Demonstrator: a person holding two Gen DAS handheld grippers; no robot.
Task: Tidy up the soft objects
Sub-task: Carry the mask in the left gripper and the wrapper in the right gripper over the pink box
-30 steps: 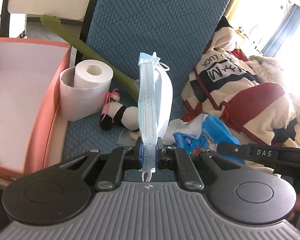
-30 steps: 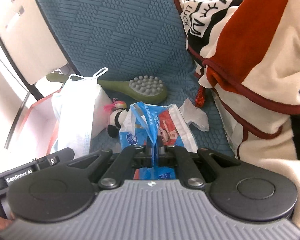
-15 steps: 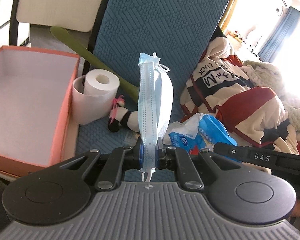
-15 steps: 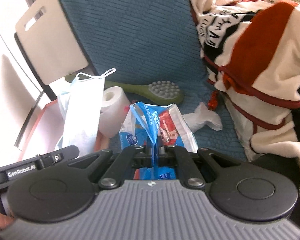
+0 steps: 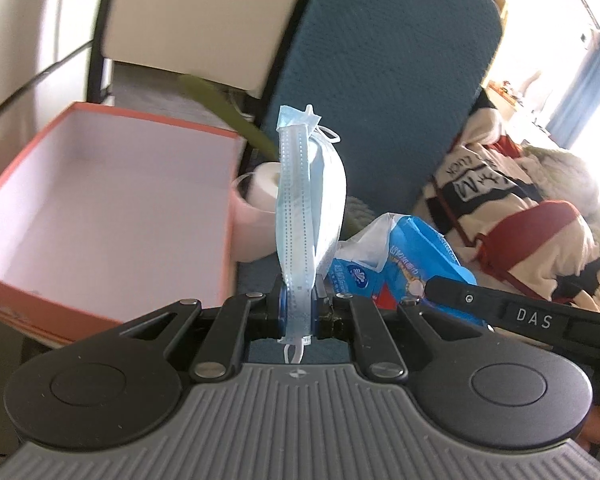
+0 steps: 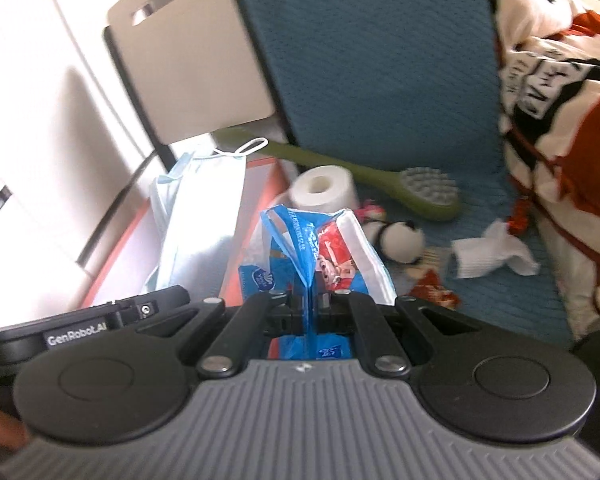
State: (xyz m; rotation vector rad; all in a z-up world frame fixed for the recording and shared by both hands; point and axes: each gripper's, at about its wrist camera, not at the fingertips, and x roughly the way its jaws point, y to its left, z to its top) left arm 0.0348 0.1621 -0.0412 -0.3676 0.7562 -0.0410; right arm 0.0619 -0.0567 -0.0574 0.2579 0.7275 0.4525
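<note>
My left gripper (image 5: pixel 299 307) is shut on a folded light-blue face mask (image 5: pixel 300 208) that stands up from the jaws; the same face mask (image 6: pixel 198 220) shows at the left of the right wrist view. My right gripper (image 6: pixel 311 307) is shut on the edge of a blue and red tissue pack (image 6: pixel 320 252), seen as the tissue pack (image 5: pixel 412 252) just right of the mask in the left wrist view. An open orange box (image 5: pixel 112 208) with a pale inside lies left of and below the mask.
On the blue quilted seat (image 6: pixel 380 80) lie a toilet roll (image 6: pixel 325 188), a green long-handled brush (image 6: pixel 420 192), a small black-and-white plush toy (image 6: pixel 400 240) and a white crumpled cloth (image 6: pixel 492 258). A red, white and black blanket (image 5: pixel 520 216) is heaped at the right. A white chair back (image 6: pixel 188 60) stands behind the box.
Both grippers have risen and shifted left with the mask and the tissue pack still held. The orange box now fills more of the left wrist view; the seat items have dropped back.
</note>
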